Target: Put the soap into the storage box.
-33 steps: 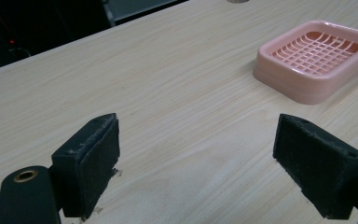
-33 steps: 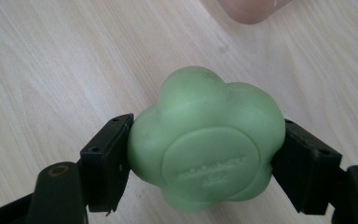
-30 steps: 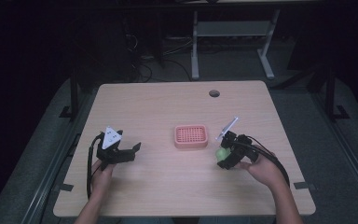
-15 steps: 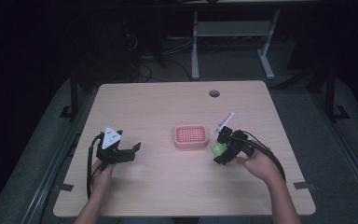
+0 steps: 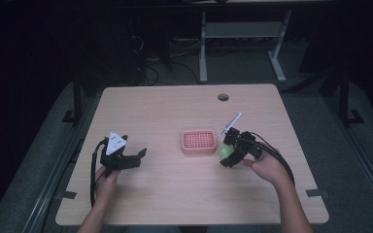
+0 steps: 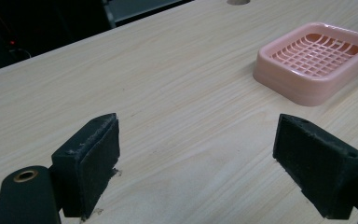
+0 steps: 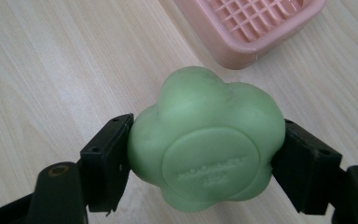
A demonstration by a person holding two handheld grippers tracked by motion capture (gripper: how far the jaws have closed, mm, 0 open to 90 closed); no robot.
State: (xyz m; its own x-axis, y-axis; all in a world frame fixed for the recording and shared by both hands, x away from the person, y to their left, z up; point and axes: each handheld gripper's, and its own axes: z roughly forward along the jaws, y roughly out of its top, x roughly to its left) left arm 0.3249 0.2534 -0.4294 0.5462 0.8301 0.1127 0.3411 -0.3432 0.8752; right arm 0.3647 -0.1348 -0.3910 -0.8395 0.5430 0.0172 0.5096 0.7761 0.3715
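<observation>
- The right hand-held gripper [image 5: 229, 156] is clenched on a green soap [image 7: 207, 144] — a lobed, flower-shaped bar with a round stamped face turned toward the right gripper view's camera.
- In that view the two black jaws press the soap from either side, and the soap sits above the wood of the bench [image 7: 42, 70], with the corner of a pink dish [image 7: 251, 28] just beyond it at the top.
- From the high view the soap [image 5: 225, 152] shows as a small green spot at the tip of the right hand-held gripper, just beside the dish's [image 5: 199, 142] right edge and not over it.
- Whether the soap touches the bench cannot be told from these views.
- The right hand [image 5: 267, 167] holds its tool from the near right, a dark cable looping back along the forearm.
- The dish is a shallow, rounded-rectangle tray with a slotted grid floor; it lies flat near the middle of the bench [image 5: 175, 111] and holds nothing.
- The left hand-held gripper [image 5: 138, 156] is released — its jaws stand wide apart over bare wood in the left gripper view, low to the surface, gripping nothing.
- In that view the dish [image 6: 314, 63] lies ahead and to the right, well apart from the jaws.
- The left hand [image 5: 106, 178] rests at the near left of the bench, the grey three-cornered plate atop its tool.
- A round hole [image 5: 223, 97] sits in the bench top near the far edge.
</observation>
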